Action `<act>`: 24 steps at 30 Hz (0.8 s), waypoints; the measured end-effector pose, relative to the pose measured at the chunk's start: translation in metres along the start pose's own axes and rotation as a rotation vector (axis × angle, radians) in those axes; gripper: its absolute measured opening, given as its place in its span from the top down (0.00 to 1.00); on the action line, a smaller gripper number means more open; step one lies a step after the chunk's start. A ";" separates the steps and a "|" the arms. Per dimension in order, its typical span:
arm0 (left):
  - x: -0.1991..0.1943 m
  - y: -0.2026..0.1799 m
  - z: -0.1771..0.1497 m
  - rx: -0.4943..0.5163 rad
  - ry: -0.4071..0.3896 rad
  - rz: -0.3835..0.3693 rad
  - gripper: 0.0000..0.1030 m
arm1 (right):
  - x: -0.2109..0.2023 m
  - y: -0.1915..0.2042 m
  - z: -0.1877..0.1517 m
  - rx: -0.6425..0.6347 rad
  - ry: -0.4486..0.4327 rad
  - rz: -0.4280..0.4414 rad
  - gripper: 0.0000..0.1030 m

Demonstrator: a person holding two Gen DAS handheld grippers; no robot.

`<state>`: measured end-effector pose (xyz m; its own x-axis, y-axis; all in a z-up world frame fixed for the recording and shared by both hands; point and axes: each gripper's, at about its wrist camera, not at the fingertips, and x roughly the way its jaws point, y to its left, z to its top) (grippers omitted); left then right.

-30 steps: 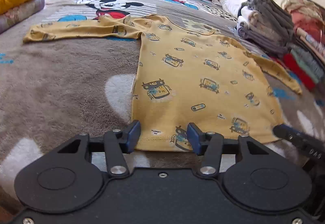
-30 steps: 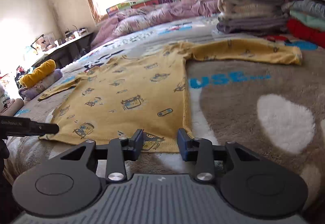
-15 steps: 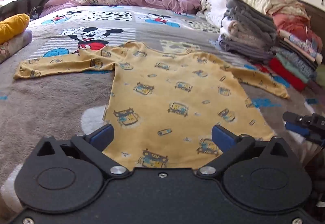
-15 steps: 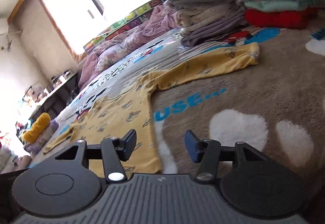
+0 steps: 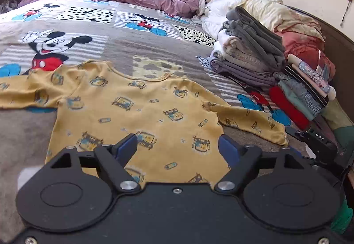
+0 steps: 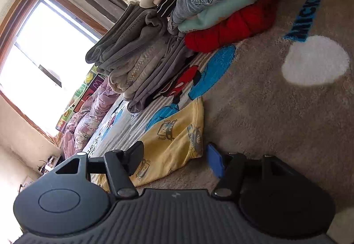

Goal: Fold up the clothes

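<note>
Shirt [image 5: 141,111] lies flat on blanket [image 5: 132,49], unfolded. Left gripper [image 5: 178,148] now higher above the hem, jaws wide apart (narrower a second ago). Right gripper [image 6: 174,158] has swung to the sleeve cuff [image 6: 179,133], jaws apart, straddling it, rolled sideways.

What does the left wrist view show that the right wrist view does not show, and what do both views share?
Only the left wrist view shows the whole yellow shirt spread flat, both sleeves out, and the open left tool above its hem. Only the right wrist view shows the bright window and the open right tool straddling the cuff of one sleeve. Both show the shirt, the folded clothes stack and the cartoon blanket.
</note>
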<state>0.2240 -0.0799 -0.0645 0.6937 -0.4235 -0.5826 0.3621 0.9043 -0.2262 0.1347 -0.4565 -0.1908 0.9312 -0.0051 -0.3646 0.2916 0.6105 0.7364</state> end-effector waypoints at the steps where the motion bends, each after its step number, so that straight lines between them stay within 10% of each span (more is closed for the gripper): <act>1: 0.012 -0.008 0.013 0.041 0.016 0.003 0.23 | 0.001 0.001 0.001 -0.009 0.003 -0.001 0.37; 10: 0.132 -0.082 0.104 0.531 0.203 0.028 0.47 | 0.009 -0.005 0.013 0.054 0.003 0.021 0.37; 17: 0.204 -0.105 0.101 0.872 0.405 -0.031 0.61 | 0.013 -0.006 0.016 0.055 0.012 0.011 0.45; 24: 0.243 -0.107 0.098 1.001 0.554 -0.080 0.67 | 0.019 -0.002 0.014 0.020 0.002 -0.011 0.46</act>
<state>0.4148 -0.2843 -0.1051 0.3673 -0.1712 -0.9142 0.8978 0.3221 0.3004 0.1548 -0.4687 -0.1912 0.9276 -0.0102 -0.3735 0.3060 0.5943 0.7438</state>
